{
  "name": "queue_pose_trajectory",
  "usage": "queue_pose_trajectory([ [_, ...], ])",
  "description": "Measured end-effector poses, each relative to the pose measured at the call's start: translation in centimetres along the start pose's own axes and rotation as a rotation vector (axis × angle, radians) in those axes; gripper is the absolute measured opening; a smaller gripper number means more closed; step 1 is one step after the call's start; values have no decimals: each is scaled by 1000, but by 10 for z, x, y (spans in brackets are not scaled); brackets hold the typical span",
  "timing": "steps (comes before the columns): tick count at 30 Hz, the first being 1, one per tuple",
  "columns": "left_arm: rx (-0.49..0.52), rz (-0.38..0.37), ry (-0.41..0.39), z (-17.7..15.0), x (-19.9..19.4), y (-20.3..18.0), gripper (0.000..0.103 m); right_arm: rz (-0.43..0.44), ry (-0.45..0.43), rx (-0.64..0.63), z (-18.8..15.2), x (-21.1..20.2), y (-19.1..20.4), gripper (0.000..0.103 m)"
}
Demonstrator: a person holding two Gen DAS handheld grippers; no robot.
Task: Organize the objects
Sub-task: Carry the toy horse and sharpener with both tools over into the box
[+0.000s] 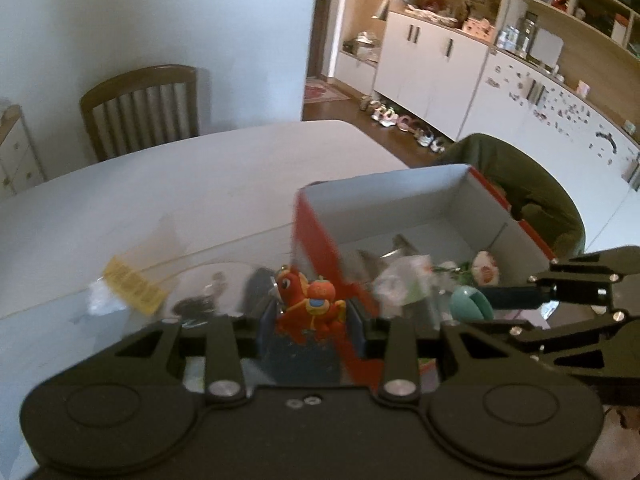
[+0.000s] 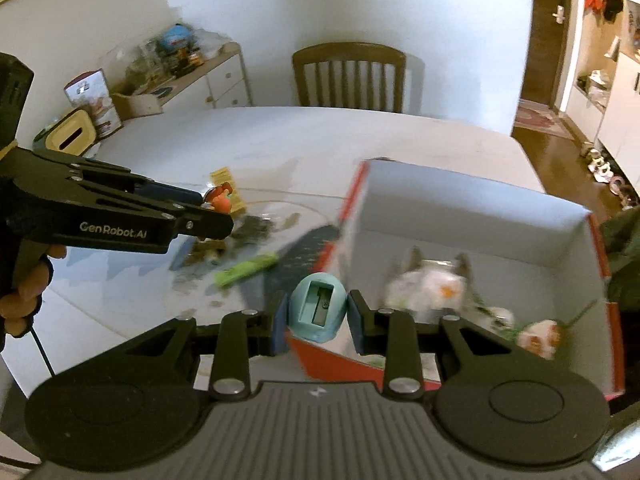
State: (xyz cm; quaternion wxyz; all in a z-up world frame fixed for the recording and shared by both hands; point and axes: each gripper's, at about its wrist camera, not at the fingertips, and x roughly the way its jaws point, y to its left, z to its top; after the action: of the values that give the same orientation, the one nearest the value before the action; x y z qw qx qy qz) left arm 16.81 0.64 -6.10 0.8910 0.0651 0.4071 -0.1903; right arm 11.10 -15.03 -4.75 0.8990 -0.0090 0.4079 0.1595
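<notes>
With both hands loaded, you're lined up on the box (image 2: 472, 216) now. Your right hand-held gripper (image 2: 318, 312) is clamped on the teal pencil sharpener (image 2: 318, 306), pads on its two flanks, blade slot facing the camera, and it hangs just over the box's near red wall, so a release from there should drop it inside rather than on the counter (image 2: 280, 140). Your left hand-held gripper (image 1: 310, 312) is closed on the orange horse toy (image 1: 310, 300), held upright, at about nine o'clock of the box and outside its red corner. I'd say it waits there to give the right one room. Already inside the box, toward three o'clock, lie some white soft toys (image 2: 428, 284), blurred. Out on the counter at ten o'clock of the box remain a green marker (image 2: 246, 270) and a yellow card (image 1: 134, 286), among small clutter I can't make out. Mind that near wall; it's easy to clip.
</notes>
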Motion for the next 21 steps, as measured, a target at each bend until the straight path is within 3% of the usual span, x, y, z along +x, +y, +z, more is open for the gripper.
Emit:
queue_pose_trajectory([
  [12, 23, -21, 68, 32, 54, -62, 37, -97, 15, 47, -14, -10, -82, 31],
  [21, 67, -6, 82, 58, 90, -97, 37, -107, 61, 70, -21, 8, -121, 31],
])
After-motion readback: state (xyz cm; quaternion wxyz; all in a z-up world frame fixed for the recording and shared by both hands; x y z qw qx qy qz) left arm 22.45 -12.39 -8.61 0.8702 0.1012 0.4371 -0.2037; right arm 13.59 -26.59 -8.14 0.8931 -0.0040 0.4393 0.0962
